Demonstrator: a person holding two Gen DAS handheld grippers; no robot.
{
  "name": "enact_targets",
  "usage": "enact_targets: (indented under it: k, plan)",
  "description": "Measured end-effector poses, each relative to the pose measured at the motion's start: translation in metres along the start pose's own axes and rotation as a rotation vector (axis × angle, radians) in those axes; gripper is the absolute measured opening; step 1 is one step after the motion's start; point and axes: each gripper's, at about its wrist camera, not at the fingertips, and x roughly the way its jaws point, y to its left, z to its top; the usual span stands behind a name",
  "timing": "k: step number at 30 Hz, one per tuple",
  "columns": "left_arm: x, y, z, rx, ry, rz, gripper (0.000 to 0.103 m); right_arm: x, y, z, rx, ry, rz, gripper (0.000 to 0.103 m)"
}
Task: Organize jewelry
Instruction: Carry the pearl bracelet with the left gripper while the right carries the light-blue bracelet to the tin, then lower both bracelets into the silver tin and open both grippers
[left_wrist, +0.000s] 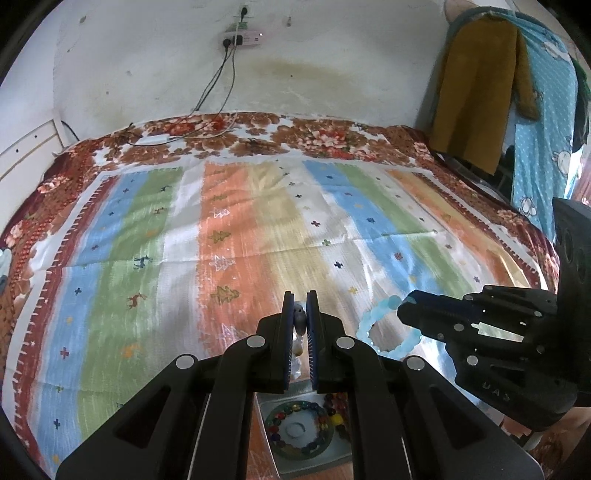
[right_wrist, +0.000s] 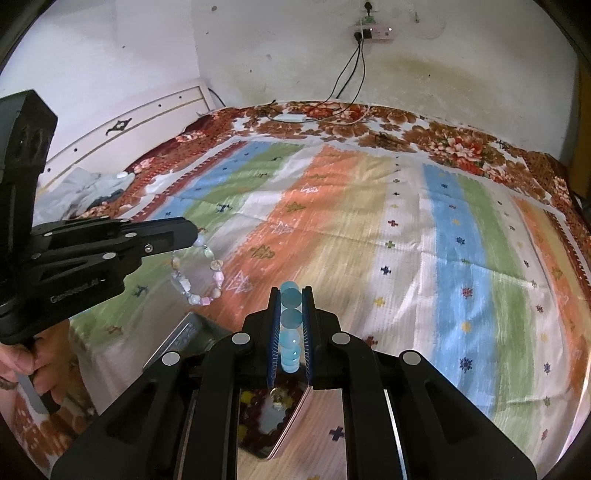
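Hiding beaded bracelet (left_wrist: 298, 332) behind left gripper (left_wrist: 300, 314)

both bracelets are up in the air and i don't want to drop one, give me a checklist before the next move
1. Left gripper shut on the pastel bracelet: ok, beads pinched between the pads, loop hanging free.
2. Right gripper shut on the blue bracelet: ok, blue beads clamped along the pads.
3. Bracelets apart, not tangled: ok, each hangs from its own gripper with a gap between.
4. Tin below, open: ok, seen under the left gripper.
5. Room left in the tin: cannot tell, a multicolour bracelet already lies in it and the grippers hide much.
6. Bedspread ahead free of clutter: ok.
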Motion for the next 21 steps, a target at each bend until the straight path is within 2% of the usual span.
enact_targets:
  k: [9, 19, 20, 21]
  plan:
    - [-0.011, -0.006, -0.012, 0.018, 0.002, -0.013, 0.006, -0.007, 0.008, -0.011, -0.006, 0.015, 0.027, 0.012]
    - [-0.013, -0.012, -0.025, 0.026, 0.042, -0.010, 0.007, -0.007, 0.013, -0.016, -0.018, 0.031, 0.056, 0.012]
    - [-0.013, -0.012, -0.026, 0.025, 0.048, -0.012, 0.009, -0.007, 0.014, -0.017, -0.023, 0.039, 0.058, 0.012]
    - [-0.013, -0.011, -0.026, 0.024, 0.052, -0.009, 0.020, -0.006, 0.014, -0.018, -0.027, 0.048, 0.056, 0.012]
